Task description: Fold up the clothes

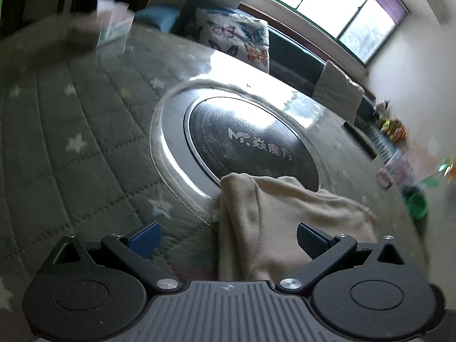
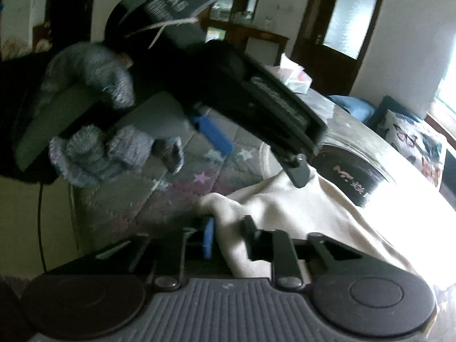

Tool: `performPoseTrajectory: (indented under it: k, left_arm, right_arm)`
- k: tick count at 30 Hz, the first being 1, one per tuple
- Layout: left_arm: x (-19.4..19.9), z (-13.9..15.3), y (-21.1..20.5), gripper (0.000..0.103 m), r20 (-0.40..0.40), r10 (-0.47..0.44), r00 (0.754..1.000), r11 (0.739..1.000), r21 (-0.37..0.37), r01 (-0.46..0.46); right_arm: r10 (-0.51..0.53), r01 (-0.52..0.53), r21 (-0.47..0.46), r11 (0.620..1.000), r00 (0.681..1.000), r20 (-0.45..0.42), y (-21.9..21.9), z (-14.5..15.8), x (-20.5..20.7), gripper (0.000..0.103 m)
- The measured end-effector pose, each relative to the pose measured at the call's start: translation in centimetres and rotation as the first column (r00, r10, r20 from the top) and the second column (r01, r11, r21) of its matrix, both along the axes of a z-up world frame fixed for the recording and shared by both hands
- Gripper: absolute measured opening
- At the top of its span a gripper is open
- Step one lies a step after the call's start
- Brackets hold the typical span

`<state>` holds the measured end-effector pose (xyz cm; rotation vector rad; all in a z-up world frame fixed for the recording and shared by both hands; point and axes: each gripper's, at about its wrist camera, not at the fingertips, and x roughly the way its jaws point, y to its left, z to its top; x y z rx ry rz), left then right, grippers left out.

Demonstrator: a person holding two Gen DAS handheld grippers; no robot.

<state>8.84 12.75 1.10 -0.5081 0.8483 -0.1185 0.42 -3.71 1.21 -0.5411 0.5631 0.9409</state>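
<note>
Cream cloth [image 1: 285, 222] bunched on counter [image 1: 85, 142], partly over round black disc [image 1: 250, 139]. Left gripper [image 1: 228, 239] spread wide, straddling cloth edge, gripping nothing. Right gripper [image 2: 228, 235] nearly closed, pinching cloth fold [image 2: 225, 225]. Gloved hand [image 2: 94, 119] behind. Butterfly pillow [image 1: 236, 40] beyond counter.

Garment on counter, partly over central disc.
Garment [image 1: 285, 219] overlaps disc [image 1: 250, 139] near edge; tissue box [image 1: 114, 25] at far side; cushion [image 1: 236, 40] behind counter [image 1: 71, 114].
</note>
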Motion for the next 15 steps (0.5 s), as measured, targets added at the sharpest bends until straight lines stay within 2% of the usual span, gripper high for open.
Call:
performPoseTrajectory:
  k: [1,4,11,14,15]
  left_arm:
    - [0.1,-0.1,0.2,0.102,-0.005,0.009,1.000,1.000,-0.022,-0.010]
    - [0.2,-0.2,0.5,0.102,-0.023,0.032,0.999,0.994,-0.101,-0.034]
    - [0.7,-0.8,0.1,0.095,-0.073,0.032,0.997,0.957,-0.285,-0.051]
    - [1.1,-1.6,0.0,0.080,-0.093,0.021,0.995,0.931,-0.360,-0.054]
    - [1.3,-1.9,-0.1,0.072,-0.096,0.017,0.995,0.925,-0.376,-0.052]
  right_arm:
    - [-0.009,0.009,0.017,1.000,1.000,-0.003,-0.3,0.2,0.1,0.008]
    - [-0.038,0.040,0.078,0.996,0.999,-0.021,-1.5,1.1,0.4,0.006]
    - [-0.078,0.088,0.184,0.979,0.995,-0.059,-3.9,2.7,0.9,0.005]
    - [-0.084,0.097,0.216,0.972,0.994,-0.068,-4.8,3.3,0.8,0.005]
    - [-0.084,0.097,0.224,0.970,0.994,-0.068,-5.2,3.4,0.6,0.005]
